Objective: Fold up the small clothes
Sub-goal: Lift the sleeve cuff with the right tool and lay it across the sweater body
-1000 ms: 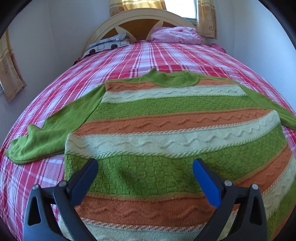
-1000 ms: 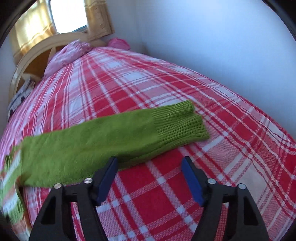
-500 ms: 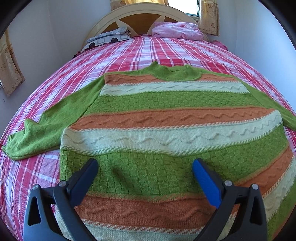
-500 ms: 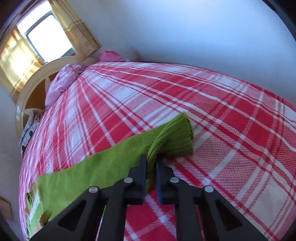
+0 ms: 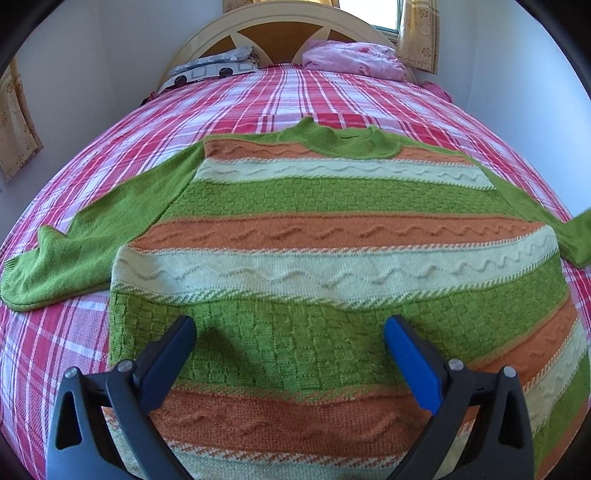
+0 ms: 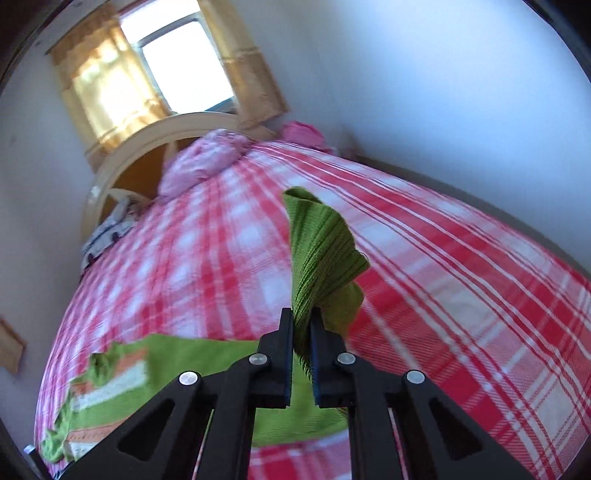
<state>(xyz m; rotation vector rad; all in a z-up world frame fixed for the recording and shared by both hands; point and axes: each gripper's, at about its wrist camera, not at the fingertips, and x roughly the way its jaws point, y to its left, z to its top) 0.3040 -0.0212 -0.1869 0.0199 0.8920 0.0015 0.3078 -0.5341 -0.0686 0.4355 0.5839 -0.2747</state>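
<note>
Right tool (image 6: 301,323): clenched on the ribbed cuff (image 6: 321,251) of the sweater's green sleeve, cuff lifted clear of the bed.
Left tool (image 5: 288,336): released, jaws wide apart, poised above the lower green band of the sweater, gripping nothing.
Sweater (image 5: 332,236): spread flat on the bed, striped green, orange and cream, neckline toward the headboard; other sleeve (image 5: 74,251) lying flat at the side.
Bed (image 5: 258,99): red-and-white plaid cover.
Far end: pink bundle (image 5: 354,59) by the headboard (image 5: 280,18).
</note>
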